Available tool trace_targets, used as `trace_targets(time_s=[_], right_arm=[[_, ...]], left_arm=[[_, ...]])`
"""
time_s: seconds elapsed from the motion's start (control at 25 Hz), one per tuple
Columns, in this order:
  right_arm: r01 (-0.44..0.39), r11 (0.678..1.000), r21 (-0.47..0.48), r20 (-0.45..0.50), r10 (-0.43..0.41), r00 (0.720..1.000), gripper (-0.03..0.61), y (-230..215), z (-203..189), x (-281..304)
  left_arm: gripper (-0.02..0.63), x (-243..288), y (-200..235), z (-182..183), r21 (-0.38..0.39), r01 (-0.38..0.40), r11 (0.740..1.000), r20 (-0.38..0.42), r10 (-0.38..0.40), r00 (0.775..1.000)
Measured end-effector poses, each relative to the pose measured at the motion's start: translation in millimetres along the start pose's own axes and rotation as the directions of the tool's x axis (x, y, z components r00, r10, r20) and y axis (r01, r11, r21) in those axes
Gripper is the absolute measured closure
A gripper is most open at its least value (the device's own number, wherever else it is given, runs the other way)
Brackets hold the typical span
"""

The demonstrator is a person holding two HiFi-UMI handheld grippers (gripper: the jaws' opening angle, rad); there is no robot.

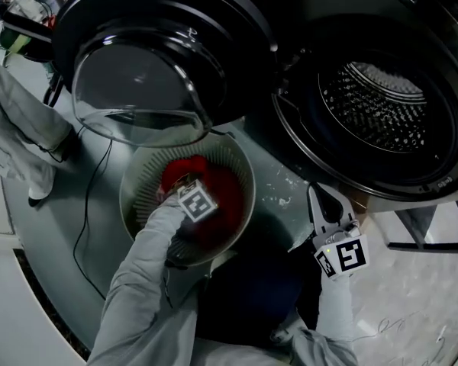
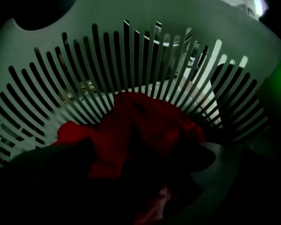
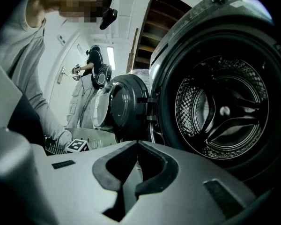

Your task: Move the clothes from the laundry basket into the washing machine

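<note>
A round white slatted laundry basket stands on the floor below the washing machine's open door. Red clothes lie in it. My left gripper points down into the basket, right over the red clothes. Its jaws are dark shapes spread wide in the left gripper view, with the cloth between them and not pinched. My right gripper is shut and empty, held level in front of the machine's open drum. The right gripper view has its closed jaws low, with the drum beyond.
The glass door hangs open to the left of the drum, partly over the basket wall. A thin cable runs across the floor at left. Another person stands far behind, and a grey-clad leg is at the left edge.
</note>
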State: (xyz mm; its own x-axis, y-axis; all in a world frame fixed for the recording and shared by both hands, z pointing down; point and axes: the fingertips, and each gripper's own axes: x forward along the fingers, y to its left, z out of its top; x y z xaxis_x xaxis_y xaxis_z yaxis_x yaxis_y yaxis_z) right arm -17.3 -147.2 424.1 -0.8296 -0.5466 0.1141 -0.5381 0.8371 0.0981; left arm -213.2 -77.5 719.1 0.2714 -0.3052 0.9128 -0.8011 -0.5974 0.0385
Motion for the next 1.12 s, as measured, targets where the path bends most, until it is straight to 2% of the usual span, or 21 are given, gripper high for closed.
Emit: trace_targets(time_s=[0.16, 0.4, 0.88, 0.92, 0.96, 1.04, 1.12], right_arm=[[0.015, 1.000, -0.001, -0.021, -0.015, 1.000, 0.560, -3.9, -9.1, -5.2], [0.030, 1.000, -0.004, -0.052, -0.030, 0.998, 0.559, -8.3, -21.4, -9.7], [0.040, 0.999, 0.009, -0.076, -0.039, 0.996, 0.559, -7.7, -34.5, -9.9], [0.040, 0.999, 0.012, -0.075, -0.039, 0.996, 0.560, -6.6, -34.8, -10.1], [0.040, 0.999, 0.014, -0.074, -0.039, 0.997, 0.558, -5.7, -34.8, -10.3], [0.040, 0.999, 0.015, -0.070, -0.039, 0.997, 0.559, -4.9, -33.9, -10.6], [0.044, 0.999, 0.014, -0.066, -0.043, 0.997, 0.560, -5.1, -32.2, -11.4]], left_arm=[[0.074, 28.4, 3.5, -17.5, 0.062, -0.021, 0.998, -0.080, 0.026, 0.996], [0.074, 56.0, -0.9, -30.9, 0.115, -0.010, 0.993, -0.171, 0.029, 0.985], [0.081, 56.8, -1.6, -27.9, 0.113, -0.022, 0.993, -0.204, 0.045, 0.978], [0.094, 53.1, -2.8, -26.7, 0.116, -0.024, 0.993, -0.201, 0.048, 0.979], [0.146, 48.3, -3.4, -24.6, 0.122, -0.032, 0.992, -0.192, 0.055, 0.980], [0.329, 45.4, -1.2, -22.0, 0.144, -0.057, 0.988, -0.172, 0.081, 0.982], [0.406, 42.6, -1.5, -18.7, 0.165, -0.071, 0.984, -0.163, 0.098, 0.982]])
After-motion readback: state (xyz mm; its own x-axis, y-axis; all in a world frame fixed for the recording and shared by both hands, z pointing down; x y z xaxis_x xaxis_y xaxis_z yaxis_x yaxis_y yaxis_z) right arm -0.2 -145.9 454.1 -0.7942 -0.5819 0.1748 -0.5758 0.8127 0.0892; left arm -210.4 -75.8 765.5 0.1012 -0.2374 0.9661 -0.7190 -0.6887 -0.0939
